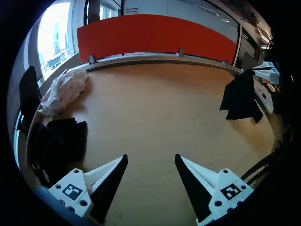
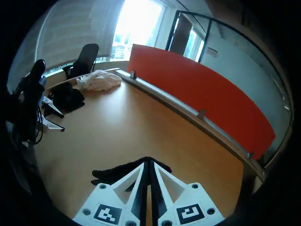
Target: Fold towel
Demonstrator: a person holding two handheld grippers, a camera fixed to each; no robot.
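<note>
Your right gripper (image 2: 148, 161) has its fingers pressed together on the black towel (image 2: 113, 174). The towel hangs bunched beneath them, above the wooden tabletop (image 1: 158, 109). In the left gripper view it dangles far off to the right.

Your left gripper (image 1: 150, 156) hovers over bare wood with its fingers wide apart and empty, well apart from the towel.

The main risk is the single hold. With one pinch point the cloth hangs crumpled, so lowering it now would likely leave a heap rather than a flat sheet. The pinch also seems to sit at the very fingertips, so a quick swing could pull the fabric free.

When your left fingers go for a corner, the dark folds may hide the layers, and you could catch two at once.

A dark cloth pile (image 1: 60, 139) and a crumpled white cloth (image 1: 64, 90) lie at the left end. Spreading the towel that way could snag them.
</note>
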